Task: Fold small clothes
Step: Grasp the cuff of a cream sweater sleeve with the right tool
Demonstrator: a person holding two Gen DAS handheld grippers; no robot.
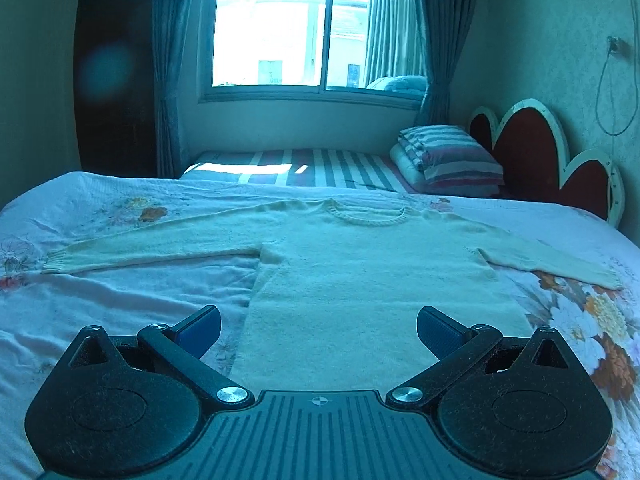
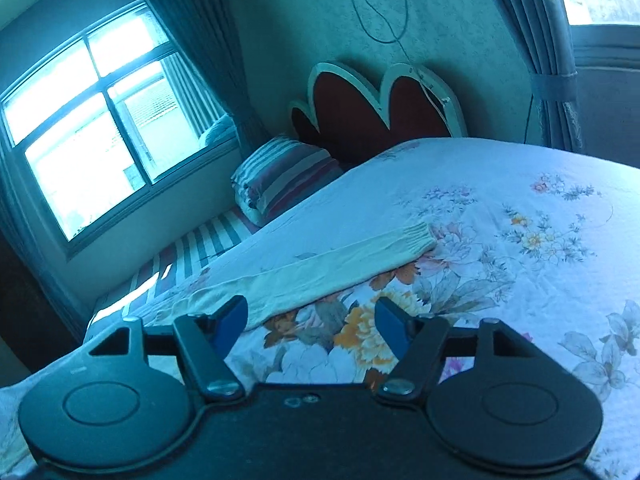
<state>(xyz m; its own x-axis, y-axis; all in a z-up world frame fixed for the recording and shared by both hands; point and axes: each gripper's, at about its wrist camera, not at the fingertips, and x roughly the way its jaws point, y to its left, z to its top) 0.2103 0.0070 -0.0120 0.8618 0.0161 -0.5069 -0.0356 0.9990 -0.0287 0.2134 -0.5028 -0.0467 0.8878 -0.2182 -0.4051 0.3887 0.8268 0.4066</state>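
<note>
A cream knit sweater point(image 1: 360, 276) lies flat, front up, on the floral bedspread point(image 1: 100, 300), both sleeves spread out sideways and its collar at the far end. My left gripper point(image 1: 318, 330) is open and empty, hovering over the sweater's hem end. In the right wrist view the sweater's right sleeve point(image 2: 340, 264) stretches across the bedspread, cuff to the right. My right gripper point(image 2: 312, 322) is open and empty, just above the bed near that sleeve's lower edge.
A striped folded quilt and pillow point(image 1: 452, 160) lie at the far right by the red scalloped headboard point(image 1: 532, 152). A striped mattress point(image 1: 304, 168) lies below the window point(image 1: 308, 32). A dark wardrobe point(image 1: 116, 80) stands at far left. A cable point(image 1: 608, 92) hangs on the right wall.
</note>
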